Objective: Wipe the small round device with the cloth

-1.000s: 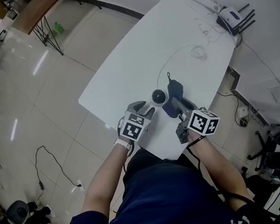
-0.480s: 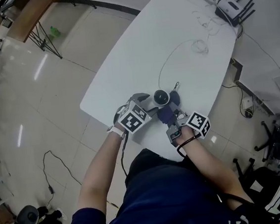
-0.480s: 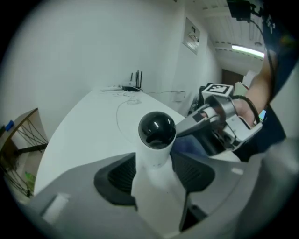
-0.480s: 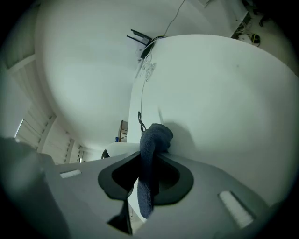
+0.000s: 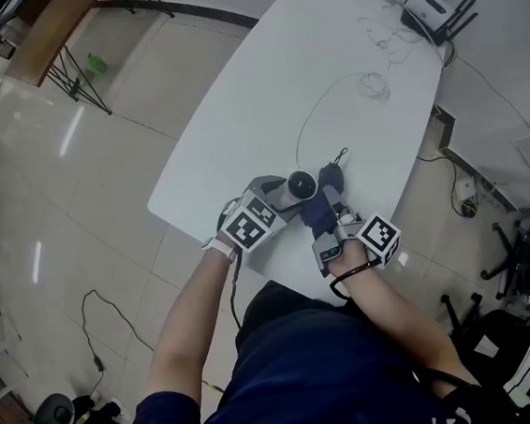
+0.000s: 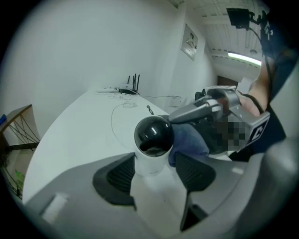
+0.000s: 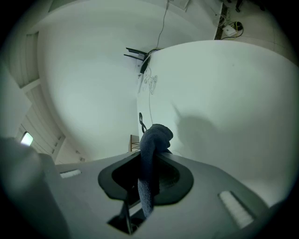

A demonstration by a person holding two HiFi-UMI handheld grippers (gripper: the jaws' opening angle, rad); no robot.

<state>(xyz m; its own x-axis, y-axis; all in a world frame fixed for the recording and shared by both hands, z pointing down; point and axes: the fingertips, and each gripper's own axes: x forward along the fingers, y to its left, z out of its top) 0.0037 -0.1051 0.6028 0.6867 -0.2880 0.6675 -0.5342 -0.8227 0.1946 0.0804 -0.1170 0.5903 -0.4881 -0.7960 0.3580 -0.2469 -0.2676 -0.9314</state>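
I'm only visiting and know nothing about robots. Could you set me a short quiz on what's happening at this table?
1. True or false: the right gripper holds nothing.
2. What stands between the jaws of the left gripper? A) a small round black-and-white device B) a coffee mug C) a banana
3. Which end of the white table holds the white router with black antennas: the one by the grippers or the opposite one?
Key: 1 false, it is shut on the dark blue cloth. 2 A; the jaws have just been opening and stand apart, not pressing it. 3 the opposite one.
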